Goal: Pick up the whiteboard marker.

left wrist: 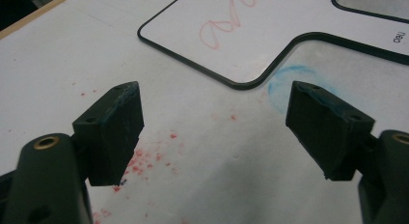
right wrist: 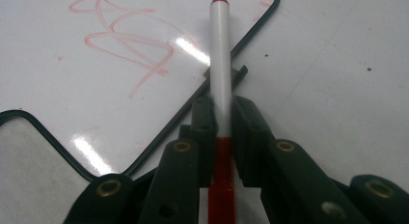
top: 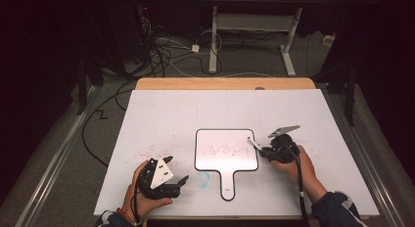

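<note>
White surface [top: 161, 114]: I'm clenching my right claw [right wrist: 222, 119] mid-barrel on the light, slick marker [right wrist: 220, 64]; left claw [left wrist: 214, 132] is lying released.

Handled whiteboard [top: 226, 149] flat at the table's [top: 161, 104] middle, handle toward the near edge. Left gripper [top: 182, 181] near-left of it, resting on the table, jaws apart just left of the handle. Right gripper [top: 260, 149] at the board's right edge, marker [top: 254, 144] between its jaws, tip over the board.
</note>
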The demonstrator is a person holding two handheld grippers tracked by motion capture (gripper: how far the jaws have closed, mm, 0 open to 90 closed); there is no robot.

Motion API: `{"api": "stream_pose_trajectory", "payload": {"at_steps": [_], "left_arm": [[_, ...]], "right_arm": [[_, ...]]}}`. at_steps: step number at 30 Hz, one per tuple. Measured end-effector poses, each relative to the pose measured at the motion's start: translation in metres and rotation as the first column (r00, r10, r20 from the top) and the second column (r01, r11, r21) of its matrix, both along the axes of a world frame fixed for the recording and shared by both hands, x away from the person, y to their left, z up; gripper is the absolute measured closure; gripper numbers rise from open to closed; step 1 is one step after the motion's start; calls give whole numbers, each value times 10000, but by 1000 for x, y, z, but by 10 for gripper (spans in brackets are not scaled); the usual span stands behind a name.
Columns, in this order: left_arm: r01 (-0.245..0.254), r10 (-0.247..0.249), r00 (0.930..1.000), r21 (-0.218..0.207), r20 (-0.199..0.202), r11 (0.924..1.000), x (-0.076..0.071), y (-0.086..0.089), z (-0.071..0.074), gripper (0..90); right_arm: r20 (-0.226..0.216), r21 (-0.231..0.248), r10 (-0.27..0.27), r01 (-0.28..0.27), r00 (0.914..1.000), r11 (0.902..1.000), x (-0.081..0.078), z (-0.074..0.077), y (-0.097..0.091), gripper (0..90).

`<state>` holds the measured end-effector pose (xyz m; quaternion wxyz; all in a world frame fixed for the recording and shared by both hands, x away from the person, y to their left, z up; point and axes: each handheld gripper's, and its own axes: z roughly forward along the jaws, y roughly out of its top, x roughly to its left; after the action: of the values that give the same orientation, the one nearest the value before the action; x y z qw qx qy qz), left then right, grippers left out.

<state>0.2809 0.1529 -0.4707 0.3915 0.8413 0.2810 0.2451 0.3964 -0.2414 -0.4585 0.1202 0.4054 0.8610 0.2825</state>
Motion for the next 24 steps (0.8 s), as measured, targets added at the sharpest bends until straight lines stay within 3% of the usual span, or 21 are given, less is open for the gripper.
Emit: {"api": "stream_pose_trajectory", "payload": {"at_steps": [3,7,8,9,11,13,15,16,17,18,19,20,21,22,23,24], "left_arm": [[65,-65,10000,-28,48,10000,2,-2,0,199],[154,-173,9995,-670,-268,9976,11,-8,6,207],[154,-173,9995,-670,-268,9976,11,-8,6,212],[206,-257,9988,-1152,-428,9931,18,-12,11,214],[276,-366,9978,-1577,-548,9871,26,-20,17,228],[429,-559,9968,-2076,-573,9773,33,-30,25,231],[678,-849,9948,-2589,-556,9635,40,-42,34,245],[678,-849,9948,-2589,-556,9635,40,-42,34,245],[875,-1086,9928,-3148,-503,9451,47,-56,45,246],[875,-1086,9928,-3148,-503,9451,47,-56,45,256],[1014,-1293,9902,-3652,-528,9254,54,-69,53,259],[1067,-1381,9889,-3875,-541,9157,57,-75,57,260],[1067,-1381,9889,-3875,-541,9157,57,-75,57,277],[1060,-1405,9884,-3990,-582,9108,59,-81,59,299],[1120,-1513,9867,-4263,-593,8976,63,-92,63,311],[1120,-1513,9867,-4263,-593,8976,63,-92,63,330]], "right_arm": [[120,-116,47,-46,9999,9999,-1,0,1,816],[1028,339,181,-217,9945,9992,-8,15,1,816],[1028,339,181,-217,9945,9992,-8,15,1,816],[1524,625,344,-444,9877,9971,-14,24,4,816],[2048,1122,607,-851,9769,9900,-20,32,7,816],[2536,1264,658,-1005,9651,9869,-27,39,13,816],[2913,1736,885,-1436,9525,9743,-33,44,19,816],[2913,1736,885,-1436,9525,9743,-33,44,19,816],[3265,1937,1079,-1783,9390,9647,-40,47,26,816],[3265,1937,1079,-1783,9390,9647,-40,47,26,816],[3672,2025,1214,-2066,9222,9572,-48,51,33,816],[3778,2167,1263,-2202,9172,9511,-50,52,35,816],[3875,2415,1318,-2385,9124,9406,-53,53,37,817],[4011,2409,1312,-2426,9066,9397,-56,54,39,816],[4194,2407,1401,-2586,8969,9355,-58,54,40,816],[4355,2461,1492,-2768,8878,9289,-61,54,42,817]]}}
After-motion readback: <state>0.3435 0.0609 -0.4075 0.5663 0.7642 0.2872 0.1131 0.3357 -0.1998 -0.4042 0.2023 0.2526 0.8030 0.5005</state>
